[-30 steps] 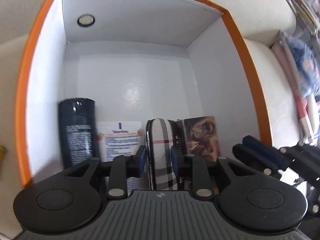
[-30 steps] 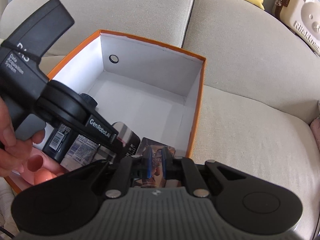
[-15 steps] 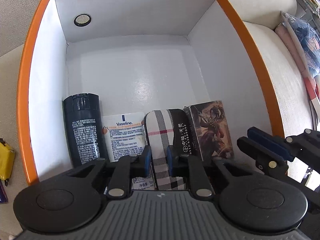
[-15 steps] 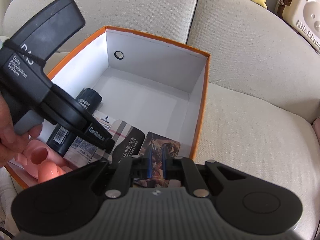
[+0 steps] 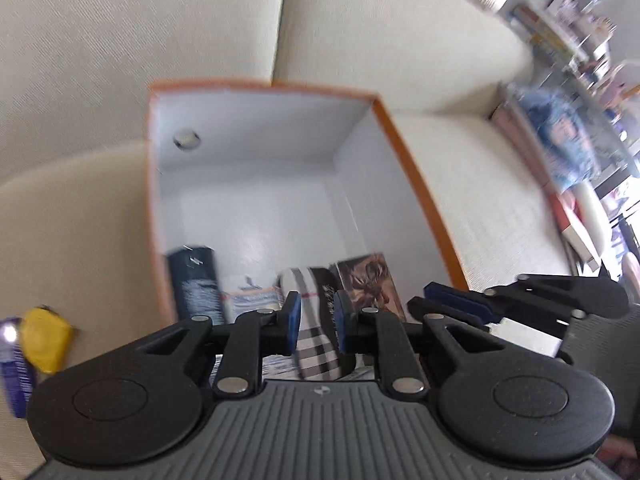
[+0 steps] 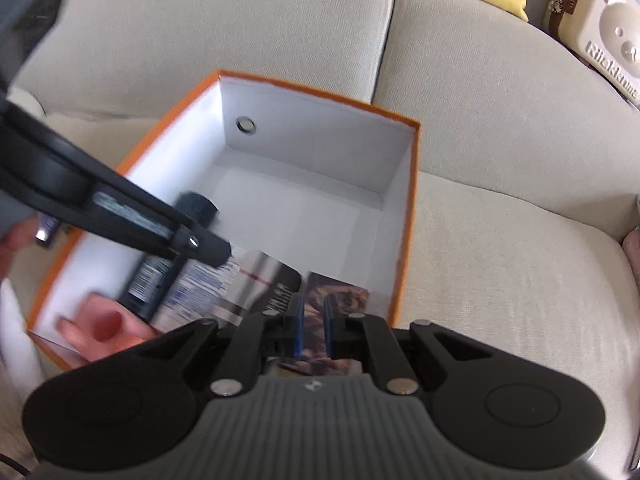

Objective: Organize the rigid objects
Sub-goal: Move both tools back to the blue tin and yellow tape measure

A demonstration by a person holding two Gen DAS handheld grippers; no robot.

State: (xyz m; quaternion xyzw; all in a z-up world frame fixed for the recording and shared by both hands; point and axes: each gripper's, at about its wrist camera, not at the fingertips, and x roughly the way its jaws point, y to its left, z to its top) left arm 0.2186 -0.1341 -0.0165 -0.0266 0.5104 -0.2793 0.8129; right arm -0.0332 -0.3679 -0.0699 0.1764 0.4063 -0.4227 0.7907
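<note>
Lifting clear of the box (image 5: 416, 184), left tool (image 5: 316, 317) and right tool (image 6: 311, 321) both narrow, holding nothing; heading for the yellow item (image 5: 46, 340) without nudging 4 packed things.

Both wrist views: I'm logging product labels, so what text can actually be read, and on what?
"Rilakkuma", partly cut off, on the cream bear case.
Blurred, unreadable: print on the dark bottle, white tube, plaid case, picture box.
</note>
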